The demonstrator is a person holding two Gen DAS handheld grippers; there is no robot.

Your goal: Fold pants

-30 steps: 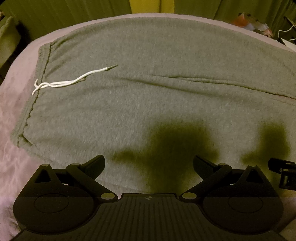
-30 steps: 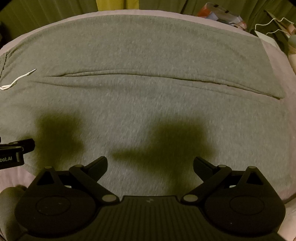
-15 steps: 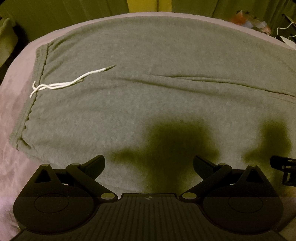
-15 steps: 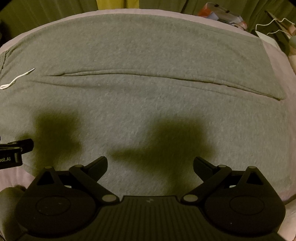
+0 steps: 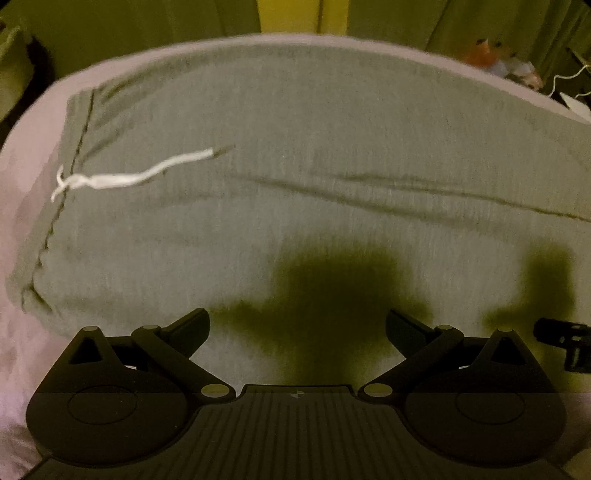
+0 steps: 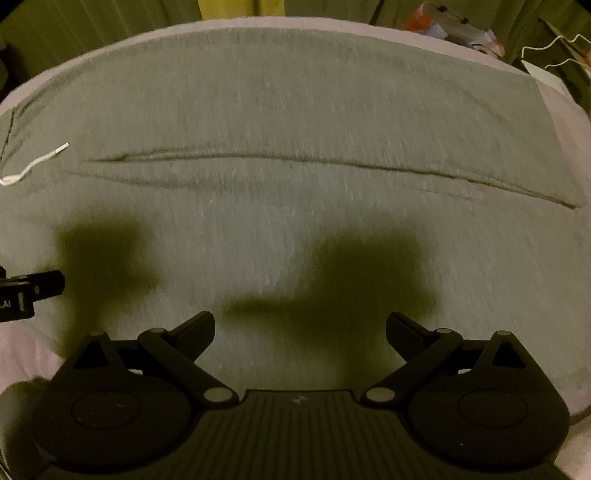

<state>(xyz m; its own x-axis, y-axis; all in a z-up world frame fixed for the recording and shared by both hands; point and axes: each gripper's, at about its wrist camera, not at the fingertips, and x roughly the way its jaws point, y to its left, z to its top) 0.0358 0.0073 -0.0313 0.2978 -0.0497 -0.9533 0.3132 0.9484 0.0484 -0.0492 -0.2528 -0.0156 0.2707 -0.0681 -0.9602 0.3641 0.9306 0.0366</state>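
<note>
Grey sweatpants lie flat across a lilac bed sheet, waistband to the left, legs running right. A white drawstring lies on the waist area. The leg cuffs end at the right in the right wrist view, and the pants fill that view. My left gripper is open and empty above the near edge of the pants near the waist. My right gripper is open and empty above the near edge of the legs. Each gripper's tip shows at the edge of the other's view.
Green curtains hang behind the bed. Clutter and a white wire hanger lie beyond the far right corner. The sheet shows bare at the near left.
Both grippers have risen or pulled back slightly; the pants look a little farther and lower in view, with motion blur. Jaws stay open.
</note>
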